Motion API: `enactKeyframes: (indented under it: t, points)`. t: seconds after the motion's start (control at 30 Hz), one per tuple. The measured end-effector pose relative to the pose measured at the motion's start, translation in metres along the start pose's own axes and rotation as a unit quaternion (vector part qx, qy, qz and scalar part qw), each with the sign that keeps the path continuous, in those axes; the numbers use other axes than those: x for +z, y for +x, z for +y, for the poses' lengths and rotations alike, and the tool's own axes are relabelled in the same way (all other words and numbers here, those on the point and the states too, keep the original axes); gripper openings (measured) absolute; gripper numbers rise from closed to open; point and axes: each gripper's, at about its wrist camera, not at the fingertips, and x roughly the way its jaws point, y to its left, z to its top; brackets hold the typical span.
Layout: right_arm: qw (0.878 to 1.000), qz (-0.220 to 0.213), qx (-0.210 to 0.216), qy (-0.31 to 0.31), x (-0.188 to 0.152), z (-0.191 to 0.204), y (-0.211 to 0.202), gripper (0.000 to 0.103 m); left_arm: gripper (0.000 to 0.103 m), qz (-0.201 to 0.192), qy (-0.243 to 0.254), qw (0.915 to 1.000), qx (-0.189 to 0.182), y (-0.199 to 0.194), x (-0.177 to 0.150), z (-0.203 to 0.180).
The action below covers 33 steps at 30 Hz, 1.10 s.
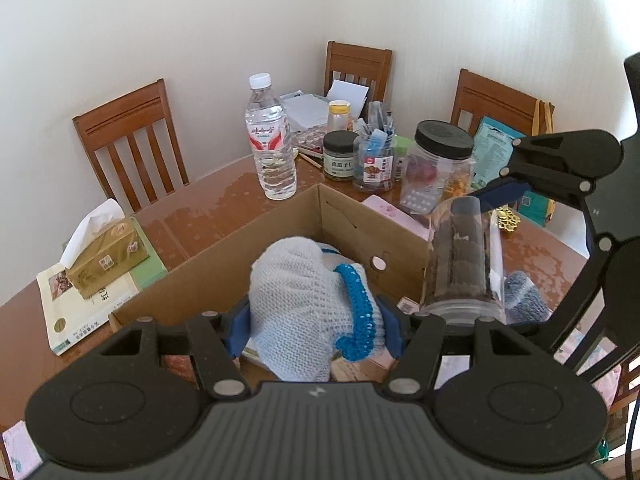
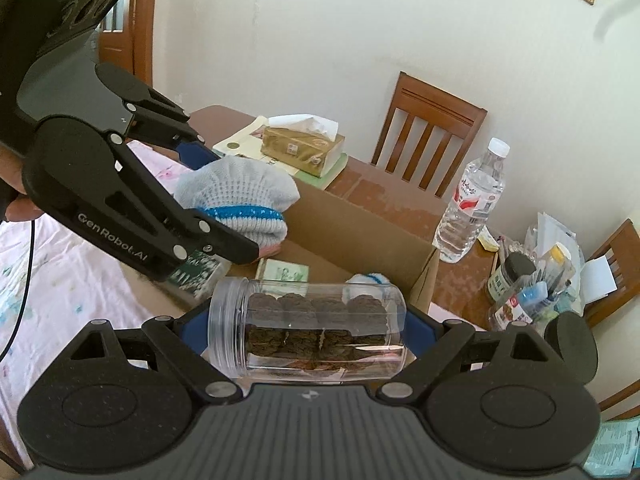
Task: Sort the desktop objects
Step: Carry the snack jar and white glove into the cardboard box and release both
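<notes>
On the far left I am seeing a gold tissue box (image 1: 105, 257) lying on a book (image 1: 80, 312) on the wooden table (image 1: 208, 208). Next comes my left gripper (image 1: 314, 326), its blue pads pinching a pale knitted glove (image 1: 304, 304) with a blue cuff, which is hanging over the open cardboard box (image 1: 280, 236). A water bottle (image 1: 271, 140) is standing just behind the box's far corner, with a cluster of jars (image 1: 372, 160) beyond it. To the right, my right gripper (image 2: 308, 330) is clamping a clear lidless jar (image 2: 308, 334) of dark round pieces end to end; it is hovering sideways at the box's right wall, above the table. A second knitted glove (image 1: 524, 296) is lying past it.
</notes>
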Motion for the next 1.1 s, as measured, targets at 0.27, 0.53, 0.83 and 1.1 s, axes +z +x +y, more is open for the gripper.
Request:
enactKeyframes:
  t: [0.27,0.53,0.83,1.1]
  points:
    - [1.0,0.015,-0.003,0.008,0.01,-0.01,0.025,0.095,0.062,0.005,-0.001,1.0,-0.007,0.02,0.007,0.021]
    - [0.999,0.028,-0.017,0.005,0.012,-0.014,0.043,0.099,0.062,0.013,-0.001,0.9998,-0.012,0.04,0.009,0.03]
    - [0.999,0.032,-0.027,0.017,0.003,-0.017,0.038,0.102,0.063,0.023,0.003,0.9995,-0.022,0.057,0.01,0.032]
    - [0.999,0.037,-0.032,0.021,-0.003,-0.017,0.036,0.102,0.063,0.025,0.004,0.9995,-0.021,0.065,0.013,0.034]
